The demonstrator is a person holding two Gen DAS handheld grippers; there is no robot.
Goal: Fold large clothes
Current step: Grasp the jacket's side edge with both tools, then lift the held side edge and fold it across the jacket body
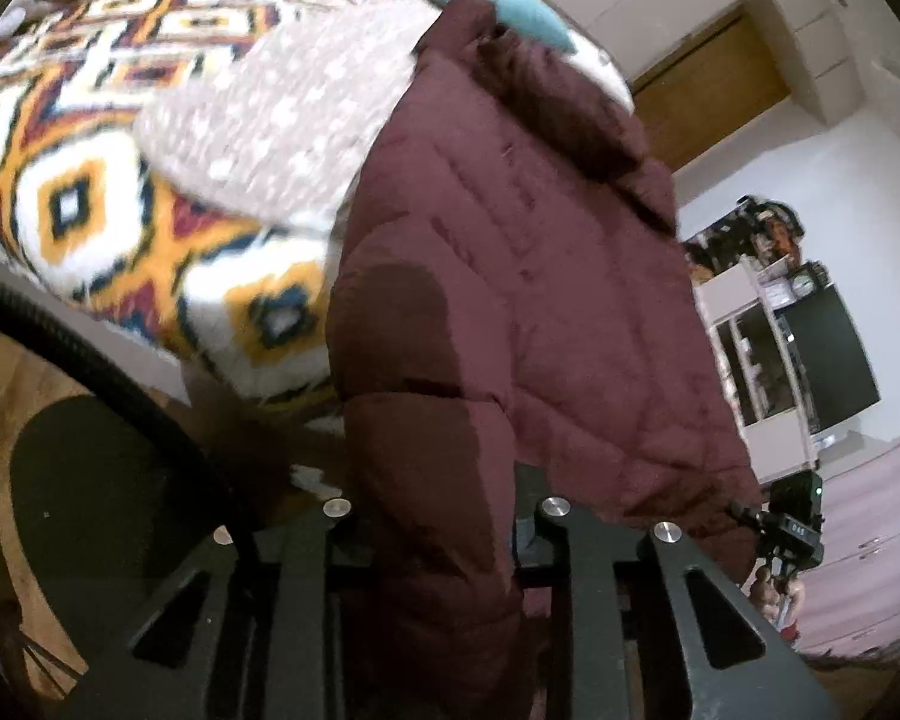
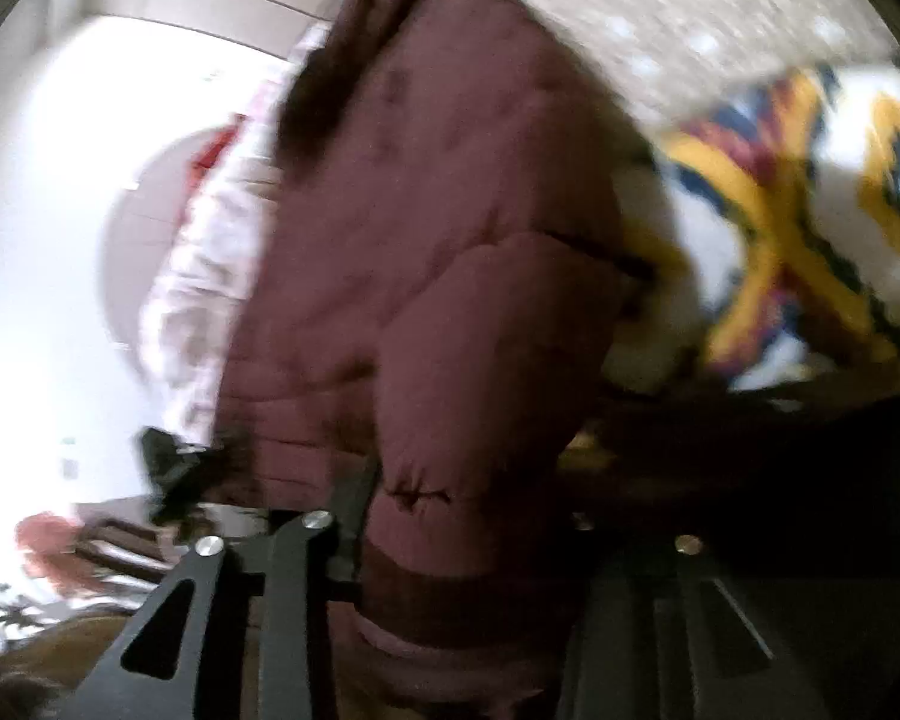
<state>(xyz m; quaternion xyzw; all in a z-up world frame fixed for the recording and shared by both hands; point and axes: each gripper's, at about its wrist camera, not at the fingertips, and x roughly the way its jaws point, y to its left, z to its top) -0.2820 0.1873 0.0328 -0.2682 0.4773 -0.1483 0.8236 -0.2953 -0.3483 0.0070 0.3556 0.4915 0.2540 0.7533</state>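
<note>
- A dark red quilted puffer jacket [image 1: 510, 300] lies on a bed, over a patterned blanket [image 1: 90, 192] of orange, white and navy diamonds, with its near end hanging off the bed edge toward both cameras.
- The left tongs [image 1: 435, 516] are narrowed onto a puffy fold of the jacket's near end; the cloth fills the gap between the two arms, so they appear to grip it.
- The right tongs [image 2: 450, 525] are likewise closed in on a bulging part with a ribbed band, possibly a cuff or hem; this view is blurred.
- Judged from its padding, the jacket is light for its size, soft and springy, with a smooth shell that may slip.
- Thick seams, the hem and the cuffs look like the surest places to hold.
- Stitched lines cross it in bands; a darker rounded patch [image 1: 414, 300] shows near the left grip.
- A beige dotted cover [image 1: 282, 138] lies beside it.
</note>
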